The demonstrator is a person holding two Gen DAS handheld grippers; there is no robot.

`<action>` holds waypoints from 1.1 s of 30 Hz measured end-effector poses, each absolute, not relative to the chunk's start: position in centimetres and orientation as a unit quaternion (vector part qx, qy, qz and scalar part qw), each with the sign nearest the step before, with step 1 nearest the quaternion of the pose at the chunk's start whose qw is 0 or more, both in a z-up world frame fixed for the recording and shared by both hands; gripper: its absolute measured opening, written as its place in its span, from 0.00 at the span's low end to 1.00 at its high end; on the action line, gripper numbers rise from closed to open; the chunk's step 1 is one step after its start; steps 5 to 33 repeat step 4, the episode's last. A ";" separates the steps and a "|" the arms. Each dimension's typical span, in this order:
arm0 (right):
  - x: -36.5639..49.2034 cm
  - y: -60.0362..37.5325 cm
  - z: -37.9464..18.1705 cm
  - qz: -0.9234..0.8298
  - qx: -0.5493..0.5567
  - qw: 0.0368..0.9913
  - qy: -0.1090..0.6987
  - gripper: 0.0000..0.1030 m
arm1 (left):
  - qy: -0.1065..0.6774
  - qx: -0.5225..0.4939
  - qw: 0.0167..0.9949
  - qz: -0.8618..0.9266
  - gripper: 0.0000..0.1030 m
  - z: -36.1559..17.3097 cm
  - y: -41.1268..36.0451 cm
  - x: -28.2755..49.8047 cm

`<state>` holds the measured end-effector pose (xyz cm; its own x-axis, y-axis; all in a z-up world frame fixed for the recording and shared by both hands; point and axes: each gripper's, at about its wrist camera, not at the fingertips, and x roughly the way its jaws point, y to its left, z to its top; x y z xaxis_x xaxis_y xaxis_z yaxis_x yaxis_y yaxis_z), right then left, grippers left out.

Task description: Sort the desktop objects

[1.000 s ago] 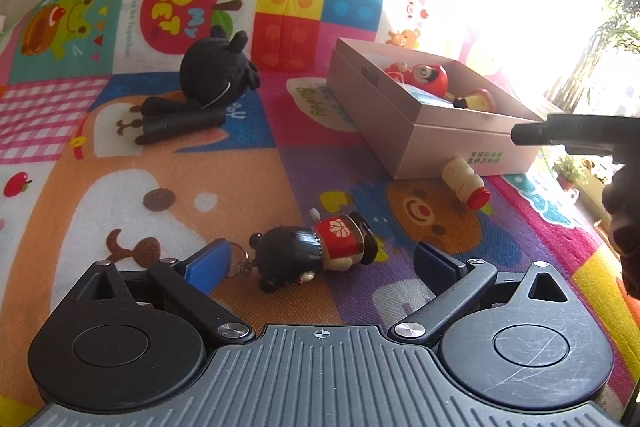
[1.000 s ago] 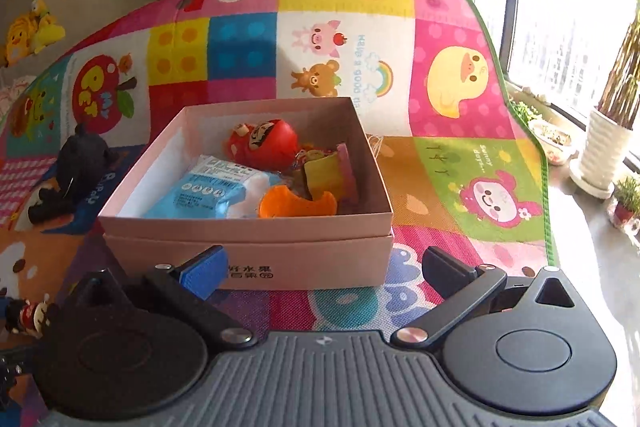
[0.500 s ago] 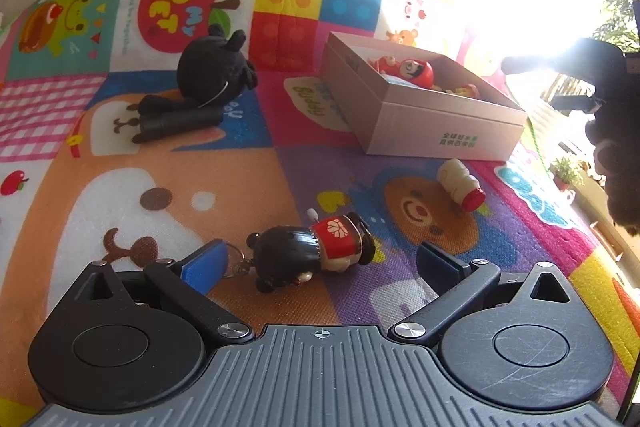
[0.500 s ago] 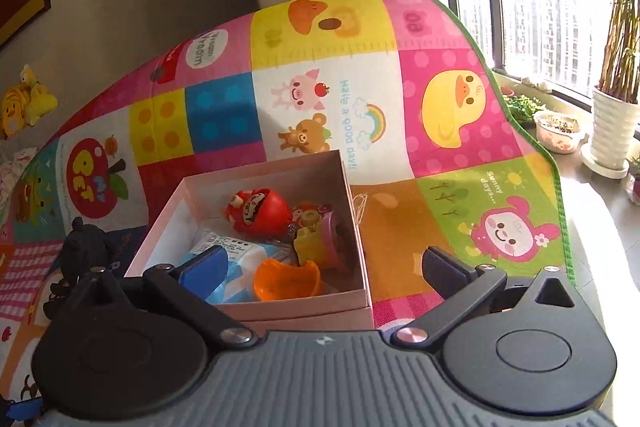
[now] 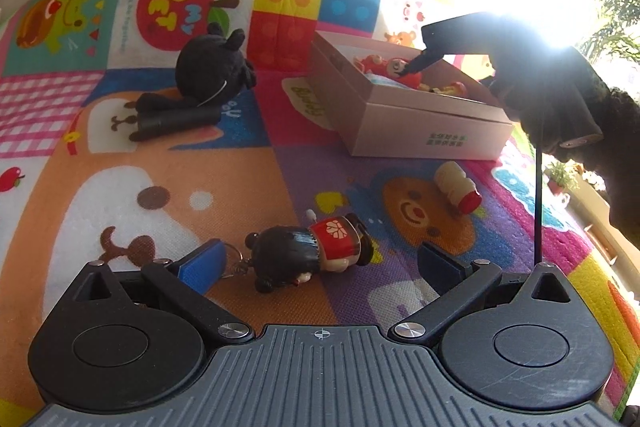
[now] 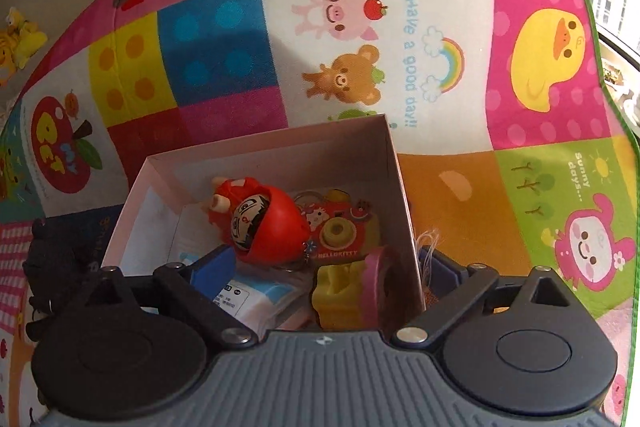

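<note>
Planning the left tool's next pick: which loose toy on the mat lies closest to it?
The black-haired doll keychain, lying between the open left tool's fingers. The small bottle and black plush lie farther off.

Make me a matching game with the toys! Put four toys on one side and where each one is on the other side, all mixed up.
Toys:
1. red round doll
2. little bottle with a red cap
3. black plush toy
4. keychain doll

Places:
A. lying on the mat between the left hand-held gripper's fingers
B. inside the pink box
C. on the mat, left of the box
D. on the mat just in front of the box

Pairs: 1-B, 2-D, 3-C, 4-A
</note>
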<state>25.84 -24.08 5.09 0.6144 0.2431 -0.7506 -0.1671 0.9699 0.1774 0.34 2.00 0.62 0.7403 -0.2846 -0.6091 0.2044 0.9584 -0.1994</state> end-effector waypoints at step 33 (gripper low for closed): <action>25.2 -21.6 5.5 0.145 0.043 0.897 0.415 0.95 | 0.335 -0.061 0.931 -0.132 1.00 0.6 2.0 0.3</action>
